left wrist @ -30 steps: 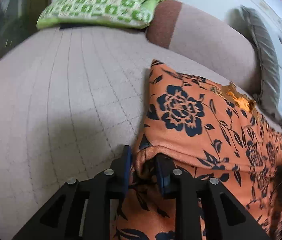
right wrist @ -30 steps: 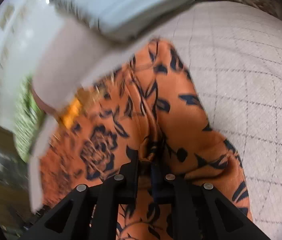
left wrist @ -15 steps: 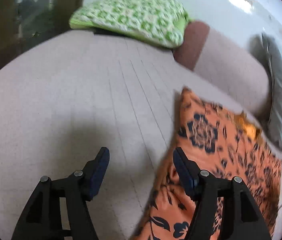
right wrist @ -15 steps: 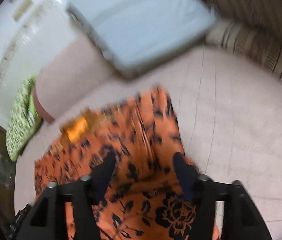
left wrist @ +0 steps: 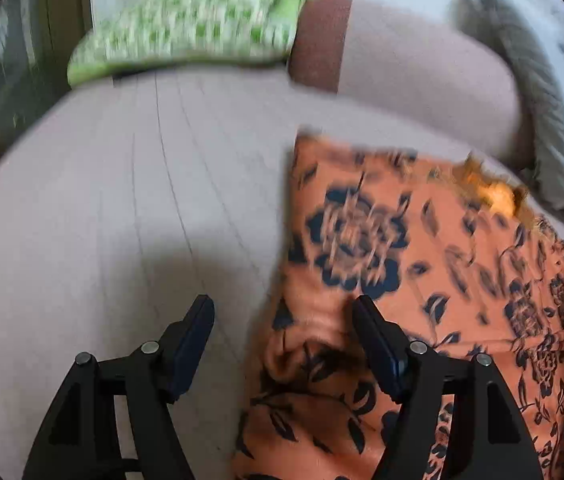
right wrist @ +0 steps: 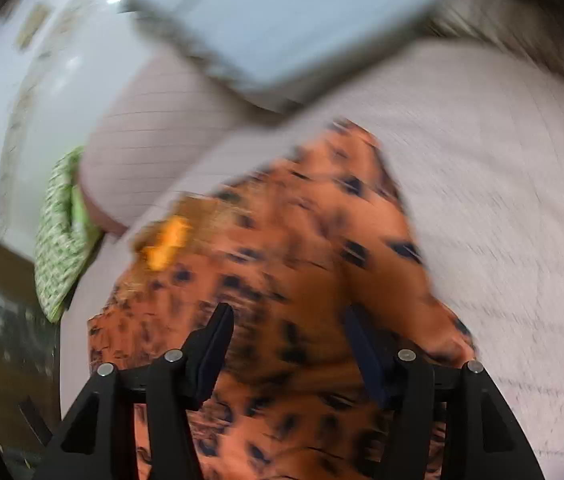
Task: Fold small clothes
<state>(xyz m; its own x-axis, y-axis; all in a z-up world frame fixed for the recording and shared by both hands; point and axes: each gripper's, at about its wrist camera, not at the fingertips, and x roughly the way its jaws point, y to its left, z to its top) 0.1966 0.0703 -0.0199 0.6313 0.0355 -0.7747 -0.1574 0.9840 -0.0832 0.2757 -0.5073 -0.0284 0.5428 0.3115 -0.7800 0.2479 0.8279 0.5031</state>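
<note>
An orange garment with a black flower print [left wrist: 421, 264] lies folded on the pale quilted sofa seat [left wrist: 122, 208]. My left gripper [left wrist: 282, 316] is open and empty over the garment's left edge, its right finger above the cloth. In the right wrist view the same garment [right wrist: 301, 248] lies below my right gripper [right wrist: 287, 324], which is open and empty above its near part. Both views are blurred by motion.
A green and white patterned cushion [left wrist: 198, 36] lies at the far left of the sofa; it also shows in the right wrist view [right wrist: 60, 236]. A pale blue cushion [right wrist: 282, 20] leans on the backrest [left wrist: 421, 68]. A grey striped cushion [left wrist: 529, 92] stands at the right.
Both grippers were shut on the garment's edge one second ago; both have opened, let go of it and pulled back above it. The garment now lies on the seat.
</note>
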